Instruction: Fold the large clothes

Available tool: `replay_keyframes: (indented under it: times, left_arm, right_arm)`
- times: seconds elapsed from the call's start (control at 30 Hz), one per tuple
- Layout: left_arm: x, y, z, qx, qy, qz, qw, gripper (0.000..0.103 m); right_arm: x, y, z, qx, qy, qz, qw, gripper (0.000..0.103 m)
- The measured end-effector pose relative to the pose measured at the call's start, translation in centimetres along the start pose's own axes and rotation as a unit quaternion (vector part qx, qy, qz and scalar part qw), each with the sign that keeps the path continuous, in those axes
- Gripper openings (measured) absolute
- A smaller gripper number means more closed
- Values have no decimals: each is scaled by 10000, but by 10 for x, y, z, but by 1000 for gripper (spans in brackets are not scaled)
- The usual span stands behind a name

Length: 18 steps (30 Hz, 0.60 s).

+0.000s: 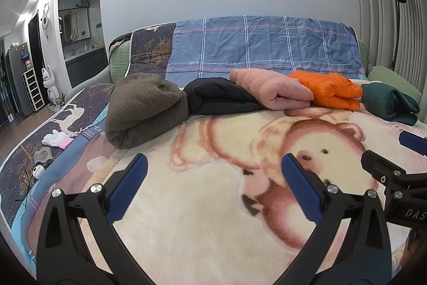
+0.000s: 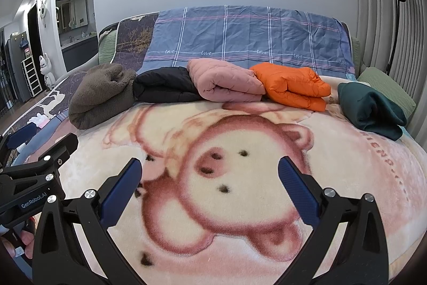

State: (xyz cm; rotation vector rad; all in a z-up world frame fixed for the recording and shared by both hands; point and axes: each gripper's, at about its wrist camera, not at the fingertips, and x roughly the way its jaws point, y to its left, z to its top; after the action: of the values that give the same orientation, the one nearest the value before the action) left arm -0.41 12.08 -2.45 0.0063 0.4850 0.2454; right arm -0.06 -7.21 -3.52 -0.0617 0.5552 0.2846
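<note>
Left wrist view: left gripper [image 1: 213,172] low over the blanket [image 1: 202,226], jaws spread wide, nothing between them. Right wrist view: right gripper [image 2: 209,174] likewise, jaws wide apart and empty, just beside the left gripper [image 2: 40,164] at the frame's left edge. Clothes all in a row along the far side of the bed, well apart from both grippers and straight ahead of them: brown fleece [image 1: 145,108] at the left end, then black jacket [image 1: 218,96], pink jacket [image 1: 269,92], orange jacket [image 1: 328,90], green garment [image 1: 389,103] at the right end. Neighbours from brown to orange touching or overlapping; green garment set a little apart. Every bundle apparently folded or rolled already, so likely near the end of the task, or between garments; no unfolded piece visible on the blanket. Long axis of each bundle roughly left to right, across the line of the jaws, so a forward reach meets the long side rather than an end. Brown fleece nearer the left gripper, green garment nearer the right; pink jacket about midway. Small white gloves [image 1: 56,138] at the left bed edge, clear of the work.
</note>
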Motion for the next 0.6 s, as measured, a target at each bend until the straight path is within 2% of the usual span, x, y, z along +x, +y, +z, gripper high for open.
replay_keyframes:
  times: [0.6]
  left_arm:
    - [1,0,-3,4,1,16,10000,101]
  right_arm:
    - [-1,-1,-1,-11,-1,6,10000,102]
